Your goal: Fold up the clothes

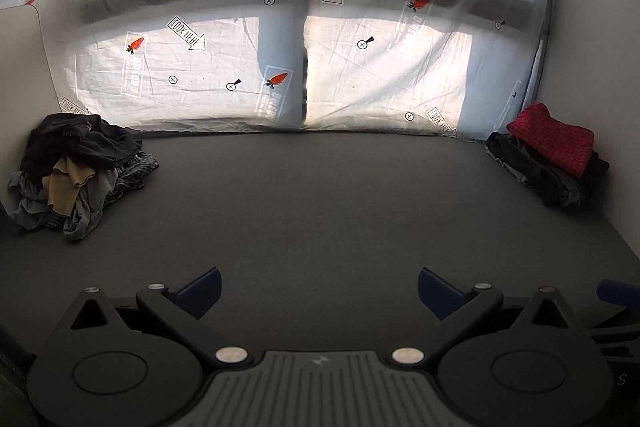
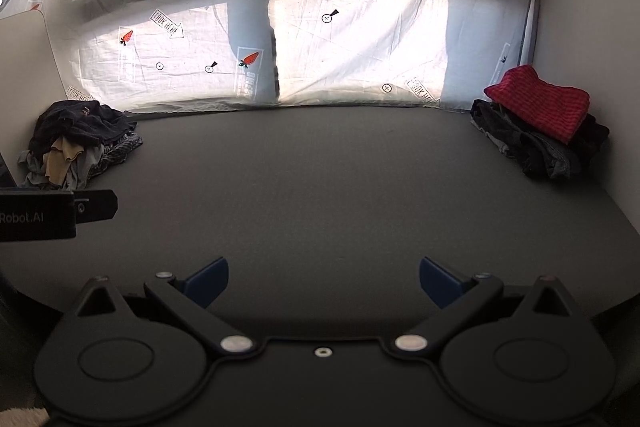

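A heap of unfolded clothes (image 1: 76,171), dark, grey and tan, lies at the far left of the dark grey table (image 1: 320,211); it also shows in the right wrist view (image 2: 80,143). A stack of folded clothes topped by a red garment (image 1: 554,141) sits at the far right, and shows in the right wrist view (image 2: 540,103). My left gripper (image 1: 319,291) is open and empty above the table's near side. My right gripper (image 2: 324,281) is open and empty too, to the right of the left one.
A white printed sheet (image 1: 280,47) hangs over the window behind the table. White walls close both sides. The body of the left gripper (image 2: 56,213) juts in at the left of the right wrist view.
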